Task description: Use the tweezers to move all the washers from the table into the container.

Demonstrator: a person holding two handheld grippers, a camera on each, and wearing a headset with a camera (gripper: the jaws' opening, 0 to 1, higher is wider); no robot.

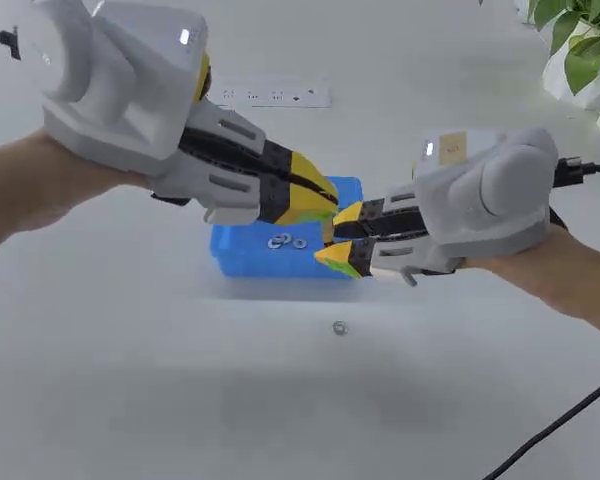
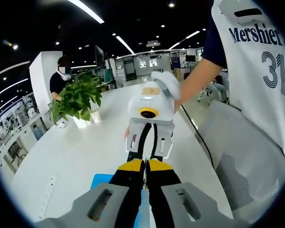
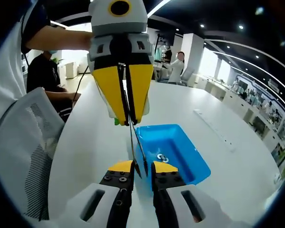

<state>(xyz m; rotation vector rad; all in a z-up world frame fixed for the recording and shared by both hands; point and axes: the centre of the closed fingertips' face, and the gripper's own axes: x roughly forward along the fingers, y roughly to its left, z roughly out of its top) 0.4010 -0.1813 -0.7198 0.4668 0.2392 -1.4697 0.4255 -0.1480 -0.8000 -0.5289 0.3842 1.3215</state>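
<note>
One washer [image 1: 339, 327] lies loose on the table [image 1: 130, 380], just on the near side of the container [image 1: 238, 264]. A few washers [image 1: 285, 241] sit inside it. The tweezers [image 3: 132, 137] are held by their back end in my left gripper [image 1: 318, 195], which is clenched on them. Their tips reach in between the jaws of my right gripper [image 1: 342, 240]. Those jaws stand apart on either side of the tips and, as far as I can tell, are not pressing them. Both grippers hover above the container. I judge the job nearly finished, with the last pick in hand. Next I must carry the tweezers nearer, to the loose washer, and lower the tips astride it. Then the right jaws should pinch the legs gently, because the washer is small and flat and could skid away.
</note>
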